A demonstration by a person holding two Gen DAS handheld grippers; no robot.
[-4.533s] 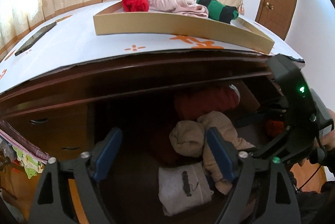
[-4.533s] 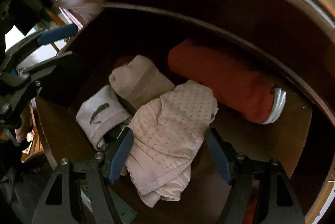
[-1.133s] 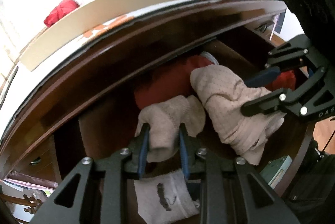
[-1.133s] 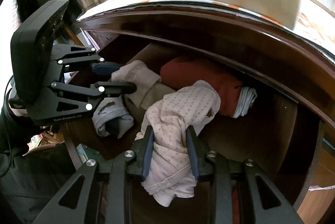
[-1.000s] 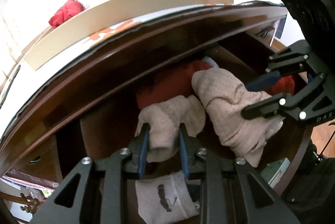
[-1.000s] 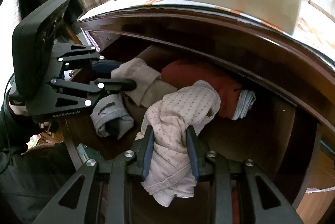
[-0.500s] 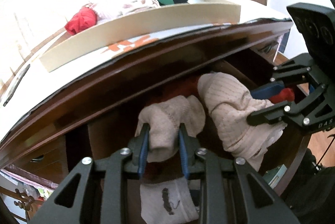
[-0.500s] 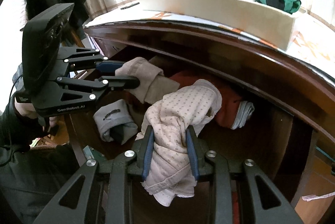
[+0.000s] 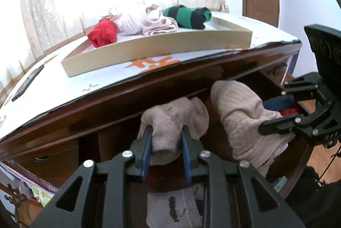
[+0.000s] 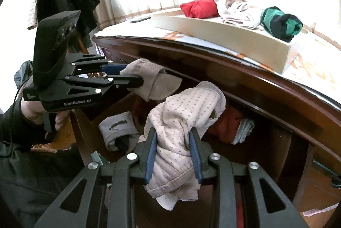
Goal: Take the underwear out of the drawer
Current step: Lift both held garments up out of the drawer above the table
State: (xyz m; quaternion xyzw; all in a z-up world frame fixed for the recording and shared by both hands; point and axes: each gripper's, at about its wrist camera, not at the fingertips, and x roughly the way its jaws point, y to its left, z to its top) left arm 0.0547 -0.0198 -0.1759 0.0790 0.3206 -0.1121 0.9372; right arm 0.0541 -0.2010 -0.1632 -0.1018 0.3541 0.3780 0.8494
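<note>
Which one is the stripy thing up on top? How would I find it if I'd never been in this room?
Look at the wooden dresser under the bright window, then at the shallow cream tray on its top. Three bundles lie in a row at the tray's back: the stripy one is at the end nearest the door. It is the only one with green and black bands; its neighbours are pale pink and red.

Two bunched beige underwear pieces, plain (image 9: 170, 121) and dotted (image 10: 183, 121), aloft above open dark-wood drawer (image 10: 283, 142).
</note>
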